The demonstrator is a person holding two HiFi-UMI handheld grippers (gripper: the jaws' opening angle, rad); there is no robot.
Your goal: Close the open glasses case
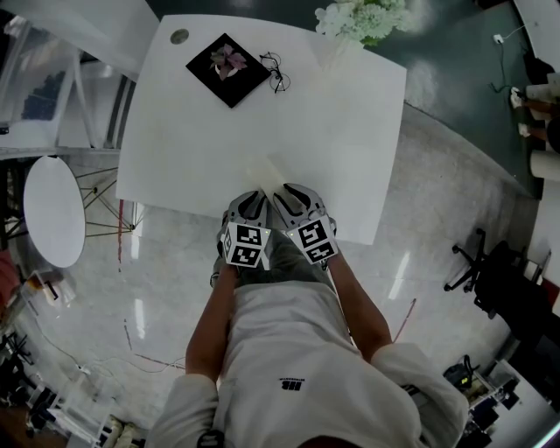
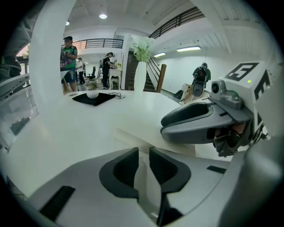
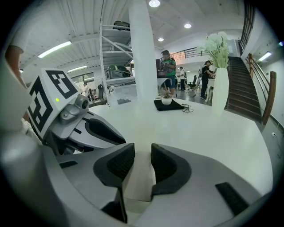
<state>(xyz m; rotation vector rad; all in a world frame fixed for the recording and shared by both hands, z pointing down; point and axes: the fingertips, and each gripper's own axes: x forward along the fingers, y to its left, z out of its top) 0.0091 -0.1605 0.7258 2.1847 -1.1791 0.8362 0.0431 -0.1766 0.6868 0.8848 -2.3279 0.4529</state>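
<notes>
The cream glasses case [image 1: 268, 171] lies open on the white table [image 1: 350, 131] close to its near edge, its two halves spreading towards me. My left gripper [image 1: 255, 198] and right gripper [image 1: 285, 192] sit side by side at its near end. In the left gripper view the jaws [image 2: 143, 153] stand a narrow slit apart with cream case material [image 2: 144, 177] between them, and the case [image 2: 151, 139] runs on ahead under the right gripper [image 2: 191, 122]. The right gripper's jaws [image 3: 143, 151] likewise pinch a cream strip of the case [image 3: 138, 179], with the left gripper [image 3: 95, 131] beside them.
At the table's far side lie a black mat with a small flower [image 1: 227, 68], a pair of dark-framed glasses [image 1: 276, 73] and a vase of white flowers [image 1: 363, 17]. A round white side table [image 1: 54, 210] stands to the left, an office chair [image 1: 490, 271] to the right.
</notes>
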